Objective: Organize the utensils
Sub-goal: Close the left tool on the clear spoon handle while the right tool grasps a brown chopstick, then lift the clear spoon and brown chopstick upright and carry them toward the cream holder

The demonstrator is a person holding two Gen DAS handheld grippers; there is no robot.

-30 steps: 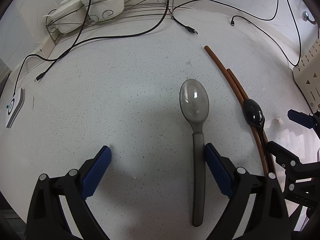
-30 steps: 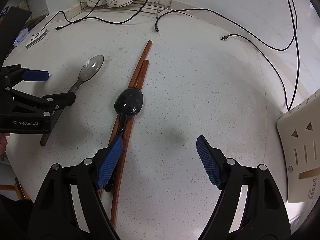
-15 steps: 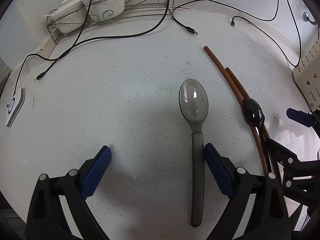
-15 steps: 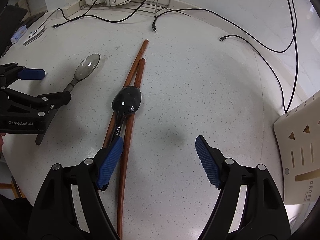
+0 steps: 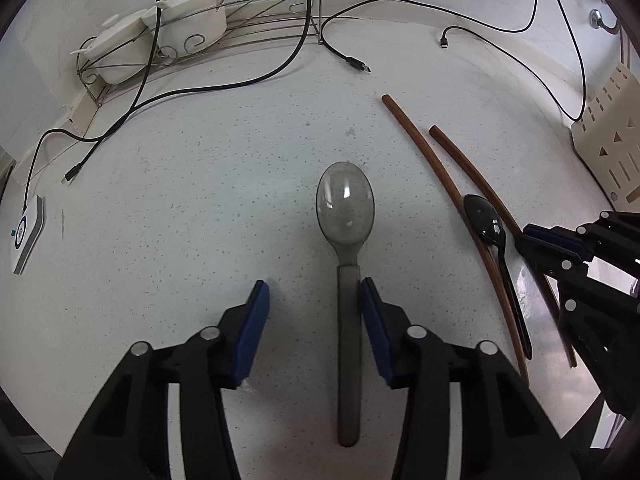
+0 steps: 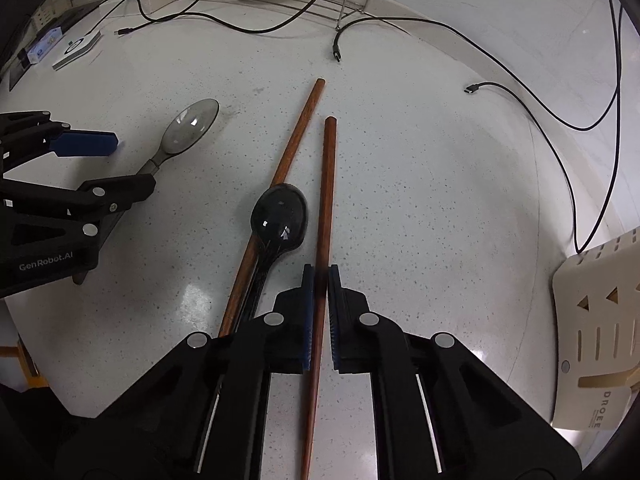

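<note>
A grey spoon (image 5: pixel 346 240) lies on the white counter, bowl pointing away. My left gripper (image 5: pixel 314 300) is open around its handle; the right pad touches the handle, the left pad stands apart. It shows in the right wrist view too (image 6: pixel 92 168), beside the grey spoon (image 6: pixel 188 128). My right gripper (image 6: pixel 320 284) is shut on the right brown chopstick (image 6: pixel 326 200). The other chopstick (image 6: pixel 288 152) and a black spoon (image 6: pixel 280 220) lie just to its left. Both chopsticks (image 5: pixel 436 160) and the black spoon (image 5: pixel 486 220) show at the right of the left wrist view.
A wire rack with white dishes (image 5: pixel 180 24) stands at the back by the wall. Black cables (image 6: pixel 520 92) trail over the counter. A cream holder with slots (image 6: pixel 596 332) sits at the right. A small white device (image 5: pixel 26 236) lies at the far left.
My right gripper has closed on the right chopstick and drawn it apart from the other. My left gripper's fingers have narrowed around the grey spoon's handle.
</note>
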